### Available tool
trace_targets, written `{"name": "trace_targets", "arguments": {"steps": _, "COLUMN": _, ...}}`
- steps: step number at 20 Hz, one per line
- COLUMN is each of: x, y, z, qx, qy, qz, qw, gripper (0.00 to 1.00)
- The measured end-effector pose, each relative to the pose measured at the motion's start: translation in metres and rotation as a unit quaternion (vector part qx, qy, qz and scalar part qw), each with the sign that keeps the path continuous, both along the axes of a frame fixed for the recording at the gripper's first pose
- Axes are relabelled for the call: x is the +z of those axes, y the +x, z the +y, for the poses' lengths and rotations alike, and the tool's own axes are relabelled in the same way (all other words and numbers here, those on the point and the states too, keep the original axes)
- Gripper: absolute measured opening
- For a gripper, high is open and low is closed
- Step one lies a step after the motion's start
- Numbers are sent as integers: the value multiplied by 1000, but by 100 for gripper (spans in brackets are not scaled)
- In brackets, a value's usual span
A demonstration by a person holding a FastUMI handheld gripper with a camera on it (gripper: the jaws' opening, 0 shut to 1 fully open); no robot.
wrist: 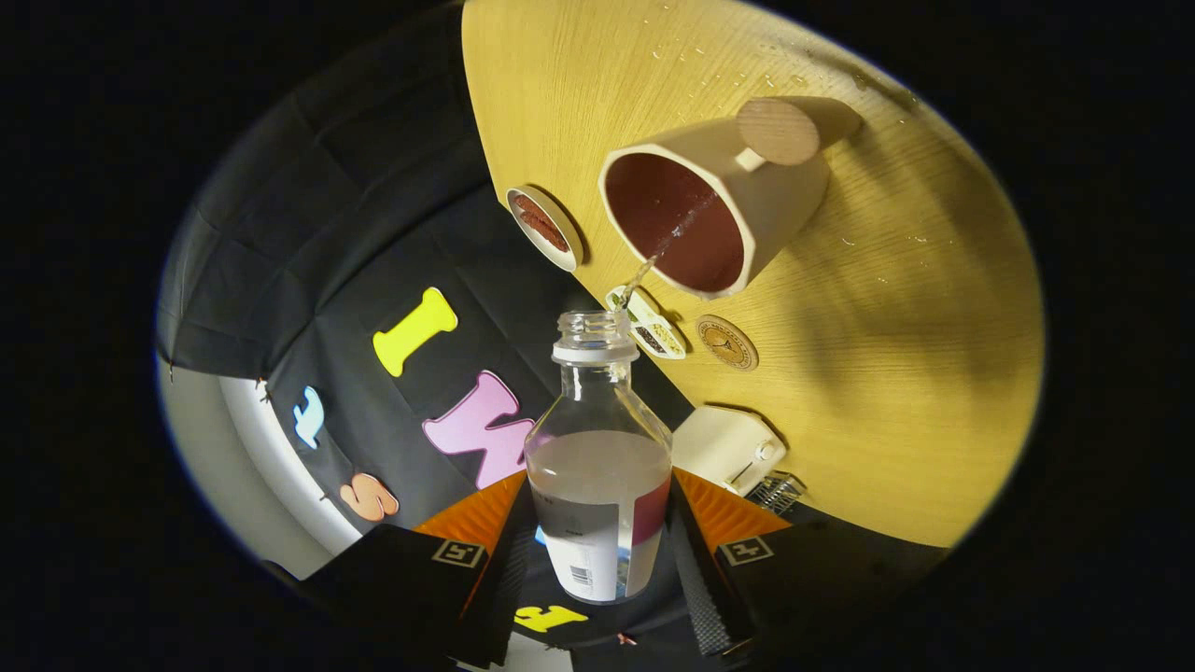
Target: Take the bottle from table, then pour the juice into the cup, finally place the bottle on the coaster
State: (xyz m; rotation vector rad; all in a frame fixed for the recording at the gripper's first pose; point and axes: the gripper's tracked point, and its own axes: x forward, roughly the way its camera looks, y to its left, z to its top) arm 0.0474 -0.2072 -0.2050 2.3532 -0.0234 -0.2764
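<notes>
A clear uncapped bottle [598, 467], about half full of pale juice and wrapped in a label, sits between my fingers, and my gripper [599, 541] is shut on its lower body. I hold the bottle tipped, and a thin stream of juice runs from its mouth into the cream cup [719, 201] with a dark red inside and a round wooden knob on its handle. The cup stands on the wooden table [887, 373] beyond the bottle's neck. A small round brown coaster [726, 343] lies on the table just to the side of the bottle's mouth.
A small round dish [544, 227] with reddish contents sits near the table's edge beside the cup. A little tray [647, 323] of several compartments lies behind the bottle's mouth. A white box [728, 448] with a knob and a metal rack stands close to my fingers. Droplets dot the table.
</notes>
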Motion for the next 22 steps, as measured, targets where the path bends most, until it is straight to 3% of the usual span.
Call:
{"name": "trace_targets", "arguments": {"steps": 5, "x": 5, "y": -1, "z": -23, "qx": -66, "qy": 38, "qz": -14, "qw": 997, "gripper": 75}}
{"name": "trace_targets", "arguments": {"steps": 10, "x": 9, "y": -1, "z": -35, "qx": -98, "qy": 47, "qz": -26, "qw": 994, "gripper": 76}}
{"name": "trace_targets", "arguments": {"steps": 22, "x": 22, "y": 1, "z": -29, "qx": -108, "qy": 55, "qz": -39, "qw": 992, "gripper": 76}}
